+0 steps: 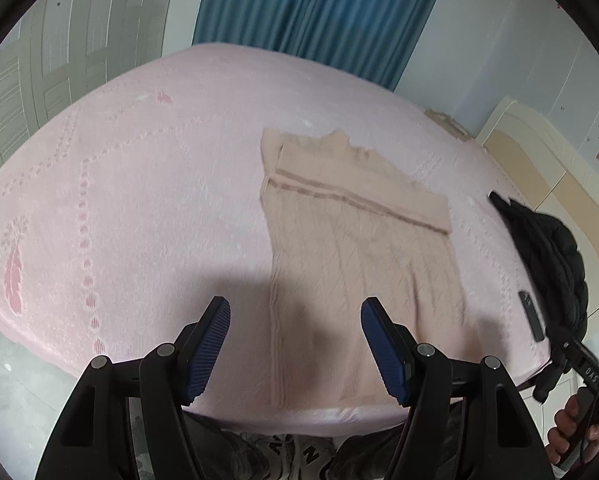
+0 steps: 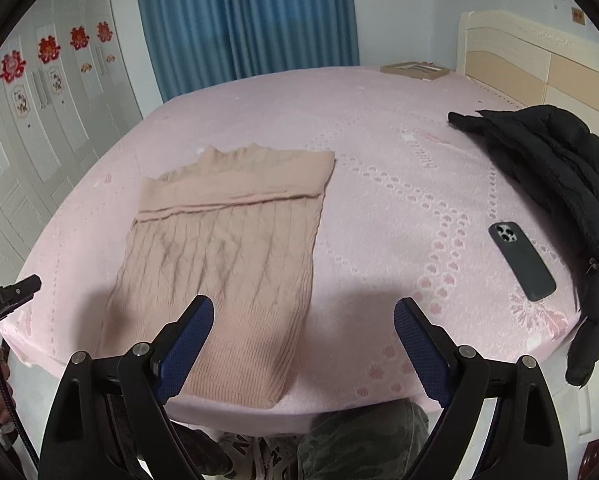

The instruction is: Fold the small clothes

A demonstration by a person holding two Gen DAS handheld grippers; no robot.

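A beige knitted sweater (image 1: 359, 248) (image 2: 227, 256) lies flat on the pink bed (image 1: 139, 184) (image 2: 399, 184), sleeves folded in, hem toward the near edge. My left gripper (image 1: 295, 308) hovers above the hem's left corner, its blue pads (image 1: 209, 352) wide apart with nothing between them. My right gripper (image 2: 303, 308) hangs over the hem's right edge, also open and empty; its left pad (image 2: 187, 348) is over the knit. The right gripper's black body and the hand holding it show at the left wrist view's lower right edge.
A black puffer jacket (image 2: 551, 176) (image 1: 551, 248) drapes over the bed's right edge. A dark phone (image 2: 521, 260) (image 1: 531, 314) lies beside it. A flat cardboard box (image 2: 413, 70) sits at the far corner by the headboard (image 2: 539, 56). The person's legs and shoes stand below the near edge.
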